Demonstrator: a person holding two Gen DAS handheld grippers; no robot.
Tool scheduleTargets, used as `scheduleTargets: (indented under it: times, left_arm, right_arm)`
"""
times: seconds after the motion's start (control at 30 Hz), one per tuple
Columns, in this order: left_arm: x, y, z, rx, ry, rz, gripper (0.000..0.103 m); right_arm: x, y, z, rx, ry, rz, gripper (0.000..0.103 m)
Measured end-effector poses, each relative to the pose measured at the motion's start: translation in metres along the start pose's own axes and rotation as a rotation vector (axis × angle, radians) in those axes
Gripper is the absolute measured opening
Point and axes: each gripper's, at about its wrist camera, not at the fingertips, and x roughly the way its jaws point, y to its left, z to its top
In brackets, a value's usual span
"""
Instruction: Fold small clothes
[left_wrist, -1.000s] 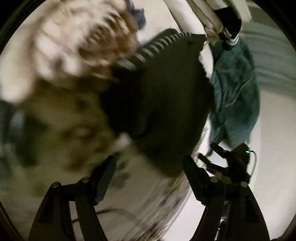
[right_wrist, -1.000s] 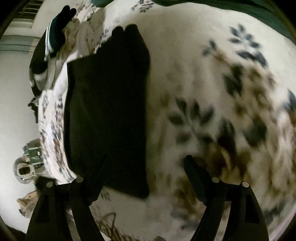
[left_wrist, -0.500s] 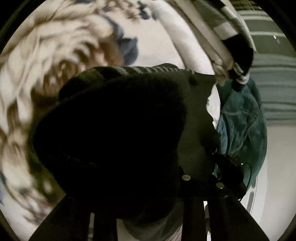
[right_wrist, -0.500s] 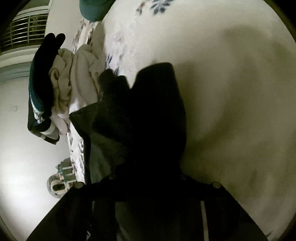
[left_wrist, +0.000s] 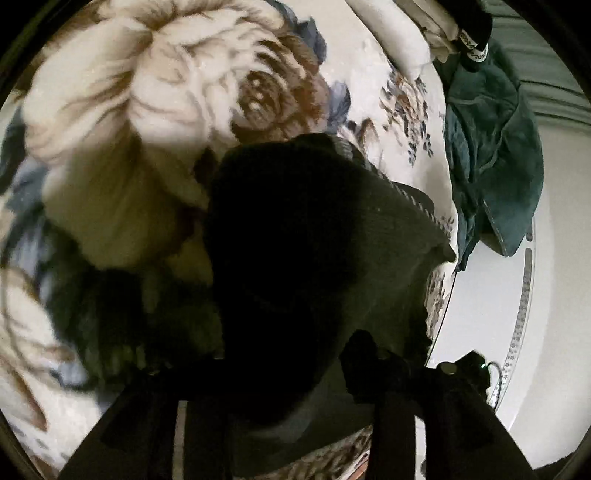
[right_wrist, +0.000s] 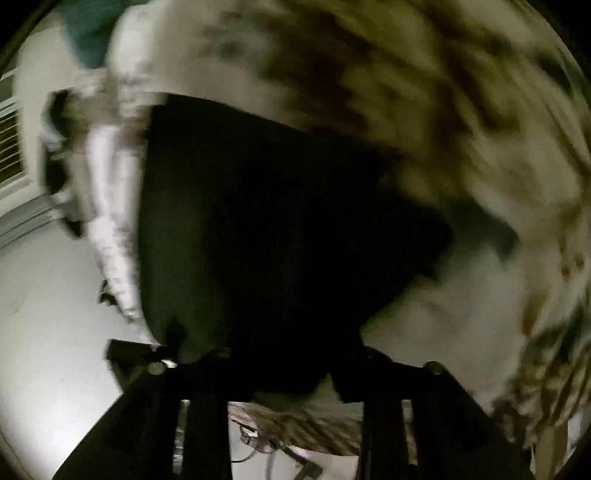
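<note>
A small dark garment (left_wrist: 295, 251) with a striped edge hangs bunched over the floral bedspread (left_wrist: 155, 110). My left gripper (left_wrist: 291, 373) is shut on its near edge, which hides the fingertips. In the right wrist view the same dark garment (right_wrist: 266, 229) fills the centre, blurred. My right gripper (right_wrist: 280, 369) is shut on its near edge, fingertips buried in the cloth. The garment is lifted and stretched between the two grippers above the bed.
A teal towel (left_wrist: 491, 155) hangs over the bed edge at right, below a pile of white and striped clothes (left_wrist: 443, 33). The white floor (left_wrist: 554, 332) lies beyond the bed edge. The right wrist view shows the bed edge (right_wrist: 110, 229) and floor at left.
Both grippers were open above the flat garment a second ago; they have since closed on its edge and lifted it. The right view now sweeps fast, blurring the bedspread.
</note>
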Motion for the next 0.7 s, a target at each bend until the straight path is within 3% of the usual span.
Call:
scheduleTargets:
  times: [0.03,0.17,0.3,0.47,0.53,0.6,0.7]
  left_arm:
    - [0.000,-0.003,0.001,0.023,-0.025,0.036,0.046]
    - [0.000,-0.015,0.023,0.042,-0.128,0.075,0.046]
    - [-0.015,-0.005,0.013,-0.043,-0.119,0.034,0.046]
    - [-0.050,0.009,-0.004,-0.069,-0.159,0.080,0.046]
    - [-0.049,0.018,0.004,-0.107,-0.174,0.056,0.046]
    - [-0.043,0.027,0.019,-0.139,-0.223,-0.016,0.045]
    - [-0.037,0.028,0.043,-0.143,-0.274,-0.025,0.031]
  right_arm:
    - [0.000,-0.002,0.001,-0.021,-0.012,-0.002,0.047]
    - [-0.013,0.012,0.014,-0.141,-0.034,-0.061,0.049]
    - [-0.044,0.034,0.028,-0.255,-0.038,-0.143,0.049]
    - [-0.075,0.102,0.042,-0.517,-0.084,-0.226,0.053]
    - [-0.070,0.130,0.054,-0.587,-0.092,-0.218,0.053]
    - [-0.059,0.149,0.068,-0.622,-0.094,-0.223,0.053]
    - [-0.044,0.168,0.087,-0.633,-0.101,-0.210,0.053]
